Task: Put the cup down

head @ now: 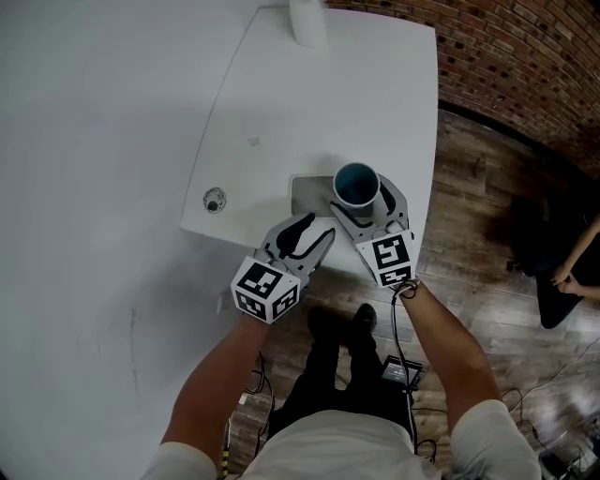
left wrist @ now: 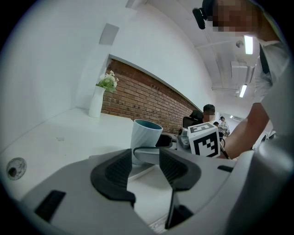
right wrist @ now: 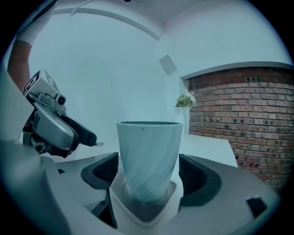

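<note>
A pale blue ribbed cup (head: 356, 185) (left wrist: 144, 137) (right wrist: 147, 158) with a teal inside stands upright on a grey square coaster (head: 306, 192) (right wrist: 172, 203) near the front edge of the white table (head: 319, 94). My right gripper (head: 364, 200) (right wrist: 148, 170) is open around the cup, one pad on each side with a small gap to the wall. My left gripper (head: 314, 231) (left wrist: 146, 166) hovers at the coaster's near left corner. It is open, with only the coaster (left wrist: 141, 173) showing between its pads.
A white vase of flowers (head: 307, 21) (left wrist: 97, 101) stands at the table's far end. A round cable hole (head: 215, 200) sits near the left edge. To the right of the table are wooden floor, a brick wall (head: 525, 56) and a seated person (head: 567, 281).
</note>
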`<action>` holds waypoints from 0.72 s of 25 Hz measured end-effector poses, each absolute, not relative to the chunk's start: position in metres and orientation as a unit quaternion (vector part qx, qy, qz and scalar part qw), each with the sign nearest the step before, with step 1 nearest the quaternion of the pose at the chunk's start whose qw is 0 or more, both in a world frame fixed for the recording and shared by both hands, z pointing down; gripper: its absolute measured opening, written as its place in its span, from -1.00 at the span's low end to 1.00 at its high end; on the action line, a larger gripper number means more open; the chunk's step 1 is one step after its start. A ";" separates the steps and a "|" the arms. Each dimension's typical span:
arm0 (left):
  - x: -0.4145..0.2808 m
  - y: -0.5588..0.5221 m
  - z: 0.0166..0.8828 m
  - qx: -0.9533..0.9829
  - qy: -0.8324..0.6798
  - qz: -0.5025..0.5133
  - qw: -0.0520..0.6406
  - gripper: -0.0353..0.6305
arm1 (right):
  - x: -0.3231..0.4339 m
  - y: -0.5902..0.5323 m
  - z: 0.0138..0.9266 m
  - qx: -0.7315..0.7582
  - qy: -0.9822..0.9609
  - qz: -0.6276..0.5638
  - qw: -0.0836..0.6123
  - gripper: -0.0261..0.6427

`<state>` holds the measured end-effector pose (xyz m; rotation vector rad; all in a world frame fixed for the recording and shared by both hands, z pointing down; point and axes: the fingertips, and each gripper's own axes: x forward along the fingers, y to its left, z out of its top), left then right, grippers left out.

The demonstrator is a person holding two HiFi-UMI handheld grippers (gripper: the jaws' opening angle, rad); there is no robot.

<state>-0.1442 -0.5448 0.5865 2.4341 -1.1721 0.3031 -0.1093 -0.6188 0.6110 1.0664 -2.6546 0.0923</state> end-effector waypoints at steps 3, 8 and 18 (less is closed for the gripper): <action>-0.146 -0.542 0.590 0.874 -0.422 0.109 0.213 -0.36 | -0.107 -0.615 0.612 0.374 -0.916 0.038 0.137 0.27; -0.149 -0.539 0.591 0.874 -0.423 0.105 0.215 -0.36 | -0.098 -0.606 0.617 0.382 -0.911 0.046 0.147 0.27; -0.151 -0.536 0.578 0.866 -0.439 0.095 0.220 -0.54 | -0.074 -0.585 0.597 0.387 -0.908 0.063 0.150 0.02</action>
